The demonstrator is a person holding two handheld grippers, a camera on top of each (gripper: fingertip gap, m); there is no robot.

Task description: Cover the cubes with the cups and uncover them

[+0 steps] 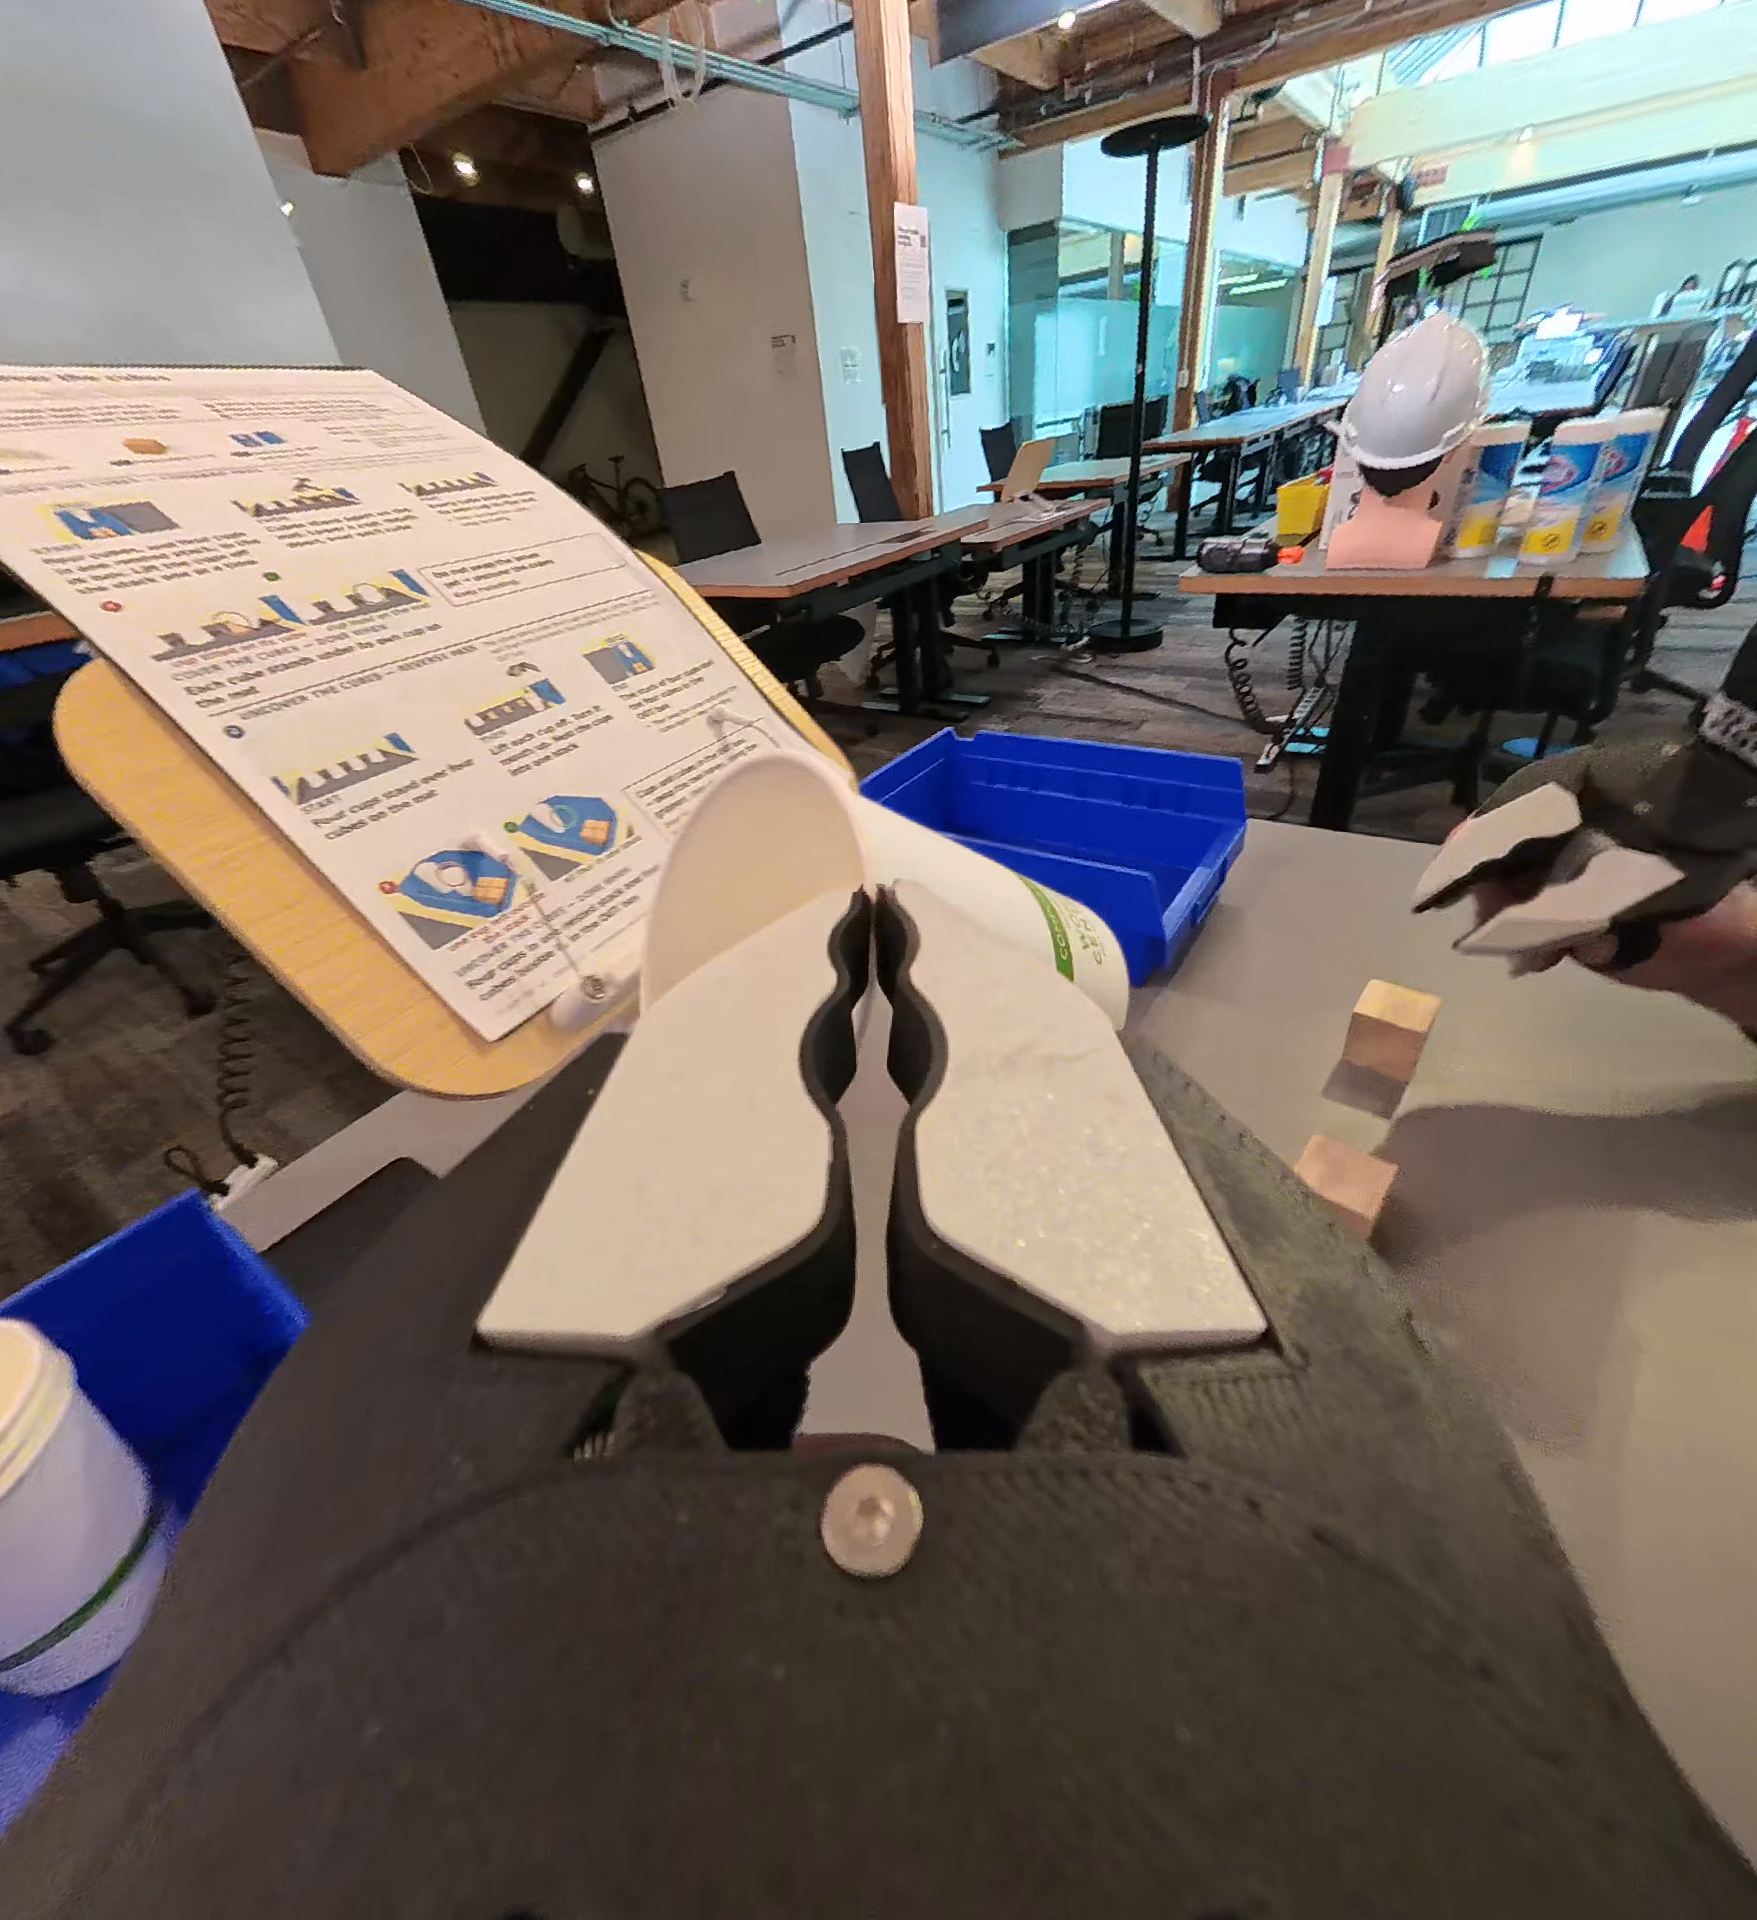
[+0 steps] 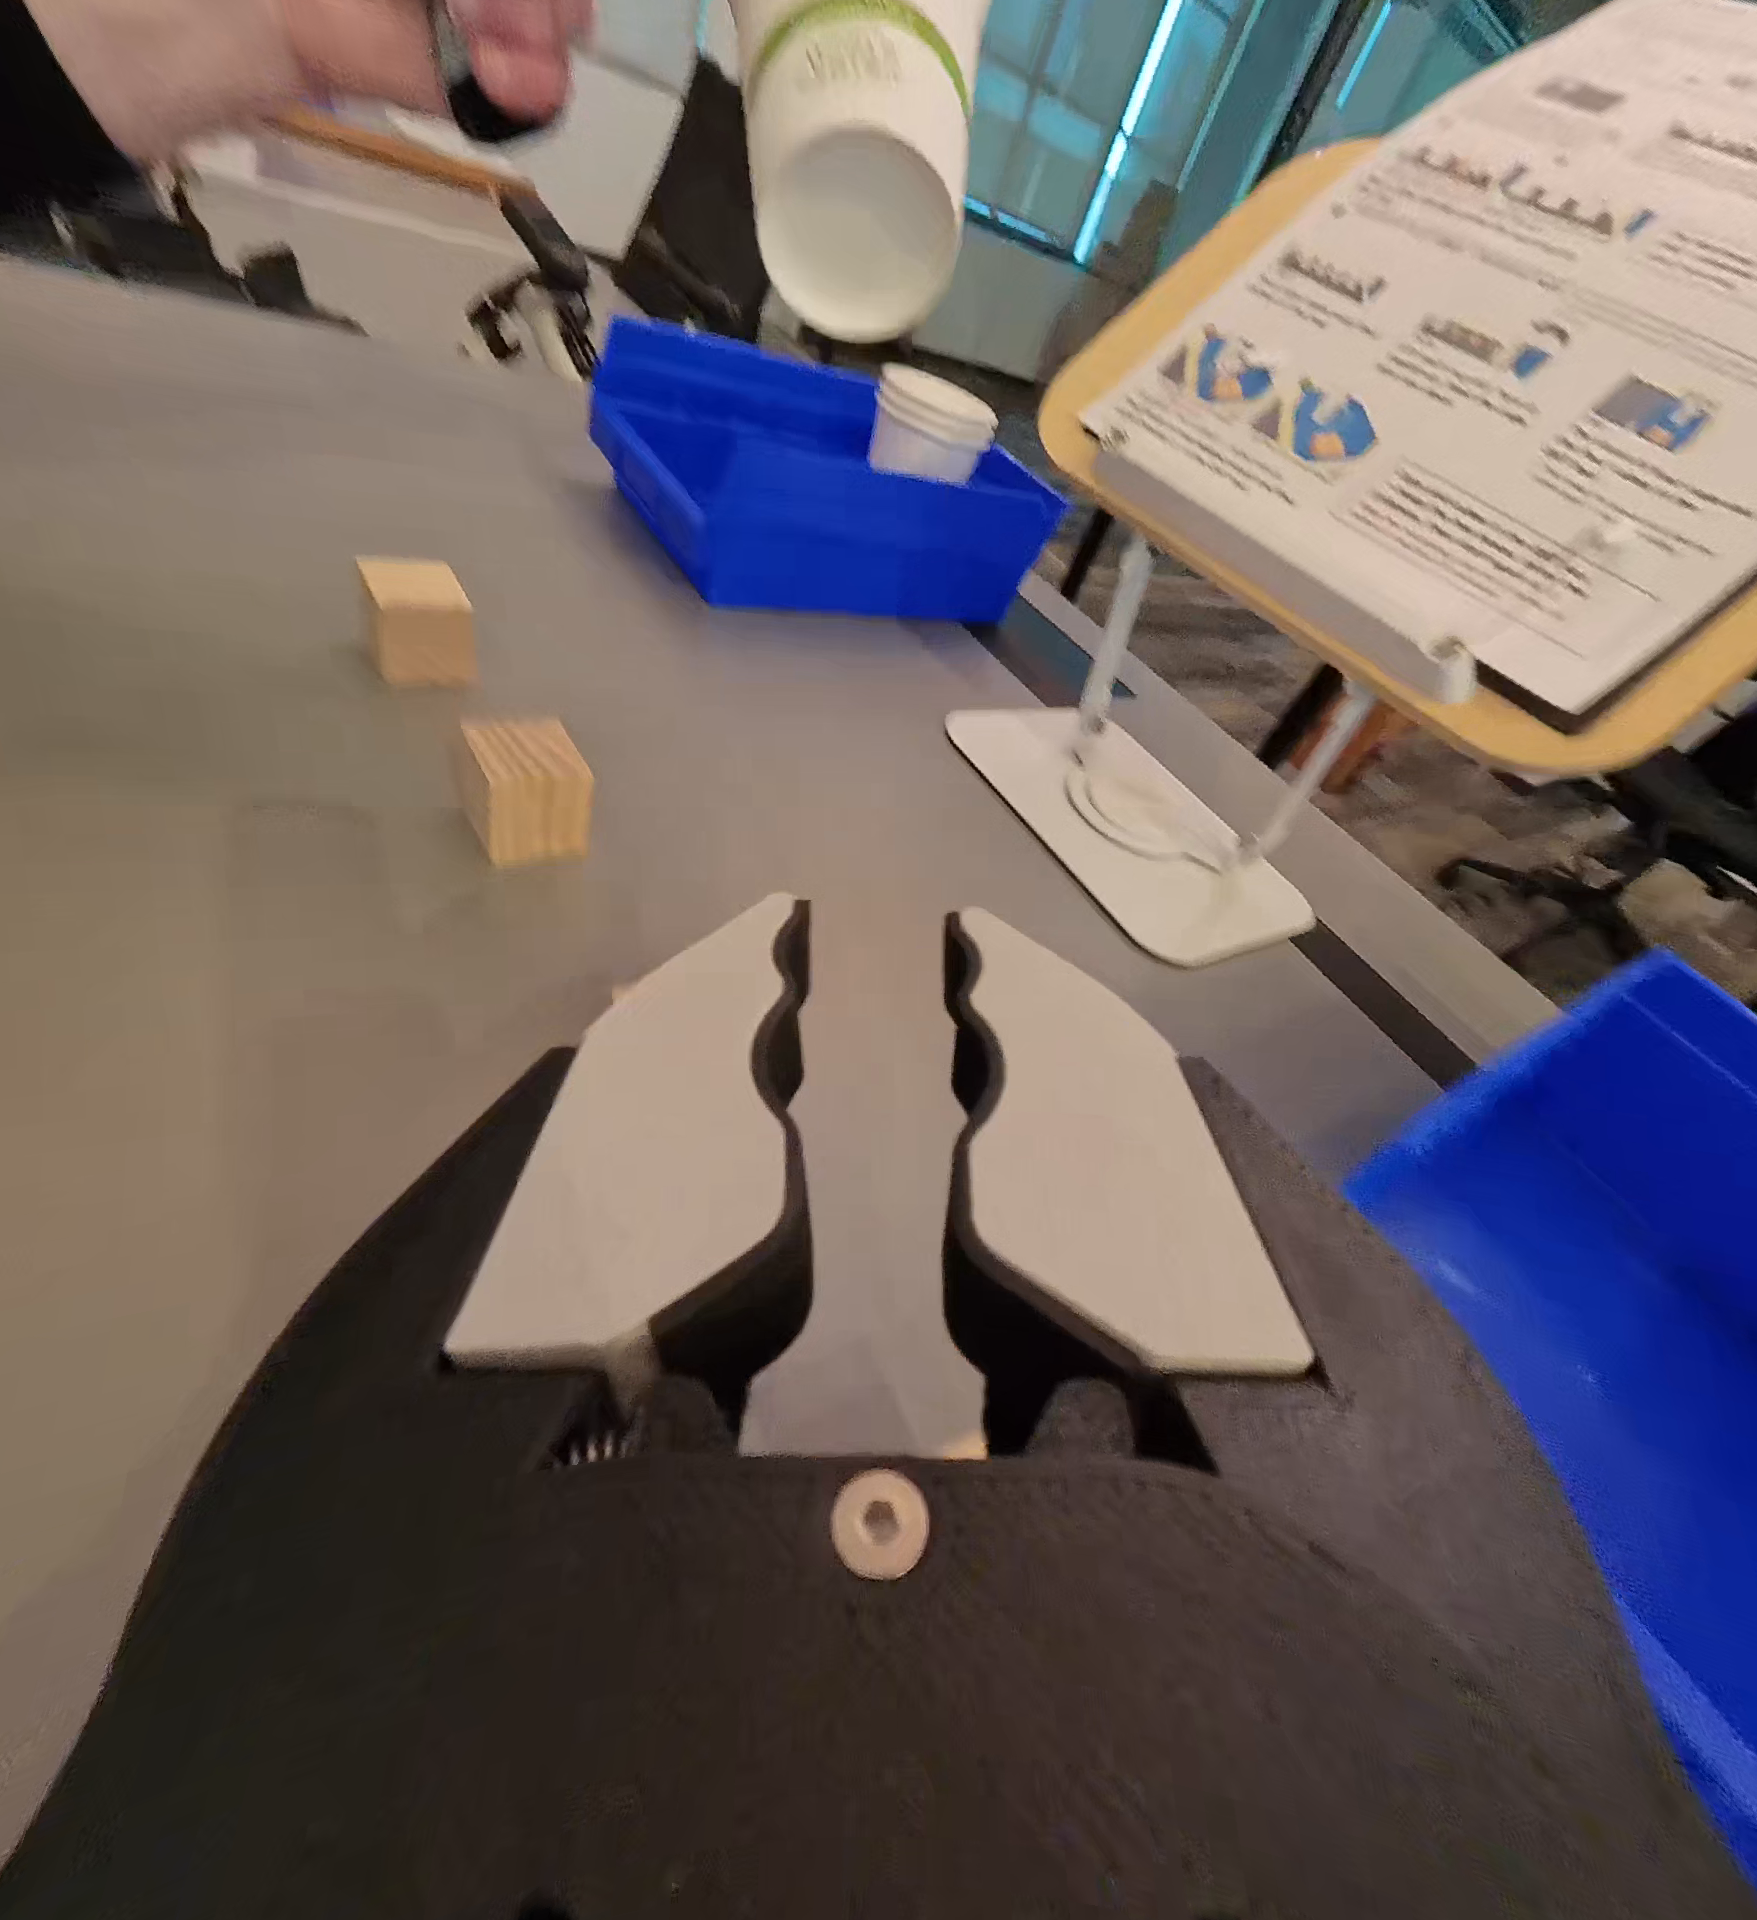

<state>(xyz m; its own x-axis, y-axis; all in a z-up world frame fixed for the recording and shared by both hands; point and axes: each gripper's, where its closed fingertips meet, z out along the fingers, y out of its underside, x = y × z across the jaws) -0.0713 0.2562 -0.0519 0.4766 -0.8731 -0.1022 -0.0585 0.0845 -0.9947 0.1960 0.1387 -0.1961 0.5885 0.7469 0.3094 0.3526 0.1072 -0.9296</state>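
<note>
The left claw [image 1: 872, 904] is clamped shut on the rim of a white paper cup with a green band [image 1: 967, 894], which it holds tilted in the air above the grey tabletop [image 1: 1601, 1382]. In the right wrist view that same white paper cup [image 2: 858, 177] hangs at 12 o'clock, its open mouth turned down and toward the camera, above the far blue plastic bin [image 2: 801, 499].

The right claw [image 2: 876, 920] stands parted with nothing between its fingers, low over the tabletop; in the left wrist view it shows at 3 o'clock [image 1: 1476, 883], held in a person's hand [image 1: 1705, 956].

Two pale wooden cubes lie uncovered on the tabletop, near each other but apart. In the right wrist view the nearer wooden cube [image 2: 526, 790] sits at 10 o'clock from the claw tips and the farther wooden cube [image 2: 415, 621] beyond it at 11 o'clock. In the left wrist view both lie at 3 o'clock.

A second white paper cup [image 2: 931, 421] stands mouth-down in the far blue bin. Another blue plastic bin [image 2: 1663, 1247] fills the 4 o'clock edge of the right wrist view. A printed instruction sheet [image 1: 334, 644] rests on a tilted wooden stand [image 2: 1601, 717] whose white base [image 2: 1134, 842] sits on the tabletop edge.
</note>
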